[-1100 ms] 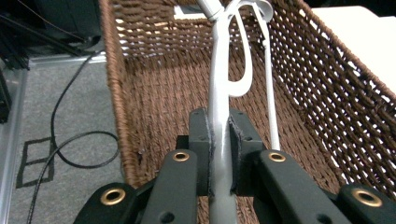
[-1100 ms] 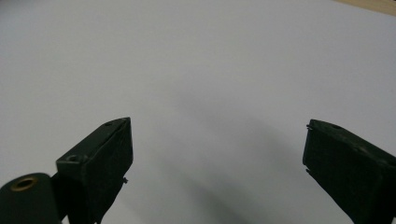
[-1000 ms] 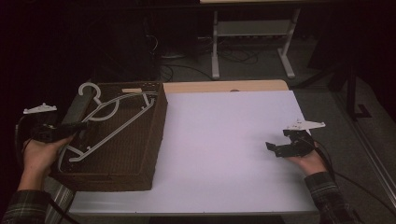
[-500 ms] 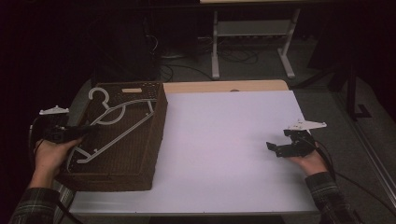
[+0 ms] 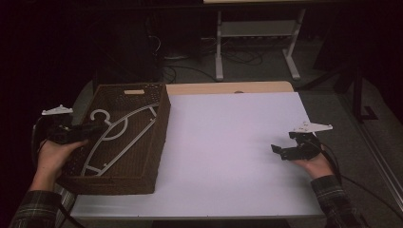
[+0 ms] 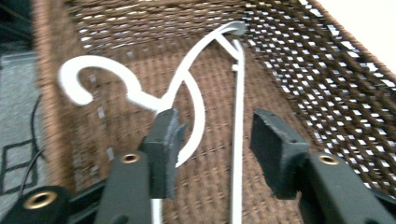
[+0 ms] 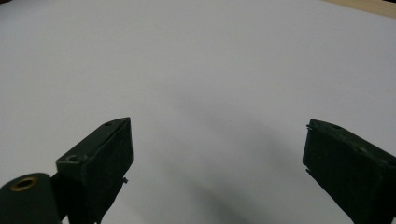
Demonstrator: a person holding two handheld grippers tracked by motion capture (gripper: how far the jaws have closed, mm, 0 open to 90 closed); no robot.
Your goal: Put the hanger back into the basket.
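Two grippers show in the high view. The left gripper (image 5: pixel 90 129) sits at the left edge of the brown basket (image 5: pixel 159 142), which stands on the left part of the white counter (image 5: pixel 228 142). A white hanger (image 5: pixel 119 137) lies flat inside the basket. A second ago the hanger was up on the basket's rim with its hook near the far left corner. Now it is lower, down in the basket, and the left gripper has come closer to the person. The right gripper (image 5: pixel 280 151) is over the right side of the counter, well apart from the basket, and has stayed in the same place.

From the left gripper view, the left gripper (image 6: pixel 212 137) is partly open. The hanger (image 6: pixel 187 88) lies on the woven floor of the basket (image 6: pixel 299 60). One jaw covers a curved part of the hanger, and the long straight bar runs up between the two jaws. It is hard to tell if the jaw touches it.

From the right gripper view, the right gripper (image 7: pixel 217 149) is wide open. It holds nothing, with bare counter (image 7: pixel 196 60) under it.
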